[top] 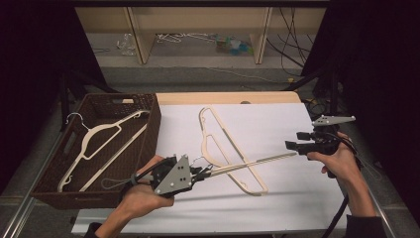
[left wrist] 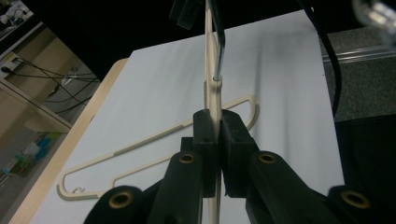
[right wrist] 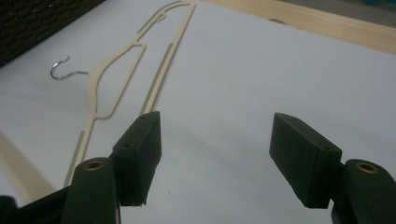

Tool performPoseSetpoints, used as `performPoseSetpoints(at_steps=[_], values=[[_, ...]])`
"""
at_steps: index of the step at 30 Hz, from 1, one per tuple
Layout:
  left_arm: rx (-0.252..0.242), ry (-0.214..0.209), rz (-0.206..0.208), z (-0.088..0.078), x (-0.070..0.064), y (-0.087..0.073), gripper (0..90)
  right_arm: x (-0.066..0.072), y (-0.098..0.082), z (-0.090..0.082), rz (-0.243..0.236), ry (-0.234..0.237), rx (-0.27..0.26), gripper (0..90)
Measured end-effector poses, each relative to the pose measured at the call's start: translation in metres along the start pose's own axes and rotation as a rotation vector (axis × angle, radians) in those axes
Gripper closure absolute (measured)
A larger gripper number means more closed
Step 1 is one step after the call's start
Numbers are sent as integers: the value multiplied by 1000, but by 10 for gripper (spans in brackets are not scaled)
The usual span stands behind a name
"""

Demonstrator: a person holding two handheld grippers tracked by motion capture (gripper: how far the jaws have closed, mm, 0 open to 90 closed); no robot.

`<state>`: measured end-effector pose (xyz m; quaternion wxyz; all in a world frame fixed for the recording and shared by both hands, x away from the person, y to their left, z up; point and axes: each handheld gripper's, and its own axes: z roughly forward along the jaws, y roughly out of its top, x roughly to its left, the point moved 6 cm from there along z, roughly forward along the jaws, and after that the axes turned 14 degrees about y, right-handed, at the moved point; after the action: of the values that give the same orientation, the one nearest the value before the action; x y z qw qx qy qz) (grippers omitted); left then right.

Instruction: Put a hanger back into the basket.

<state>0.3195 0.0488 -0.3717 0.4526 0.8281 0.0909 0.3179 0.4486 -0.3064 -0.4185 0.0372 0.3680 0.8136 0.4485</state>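
The left gripper (top: 207, 171), low and left of centre in the high view, has its jaws pressed tight on a slim cream plastic clothes hanger (top: 257, 162) — in the left gripper view the pads pinch its thin edge (left wrist: 214, 105). The held hanger juts rightward, lifted above the white sheet (top: 277, 198). A second cream hanger (top: 218, 144) lies flat on that sheet at mid-frame, its metal hook (right wrist: 63, 69) toward the left gripper. The right gripper (top: 292, 145), at the right edge, has its jaws spread wide with nothing between them. A third cream hanger (top: 96, 141) rests in the dark brown wicker basket (top: 153, 124) at the left.
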Motion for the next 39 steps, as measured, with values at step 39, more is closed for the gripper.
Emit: performPoseSetpoints(at_steps=[39], values=[[-34, 155, -514, -98, 125, 10, 856, 49, -46, 22, -108, -45, -9, 271]])
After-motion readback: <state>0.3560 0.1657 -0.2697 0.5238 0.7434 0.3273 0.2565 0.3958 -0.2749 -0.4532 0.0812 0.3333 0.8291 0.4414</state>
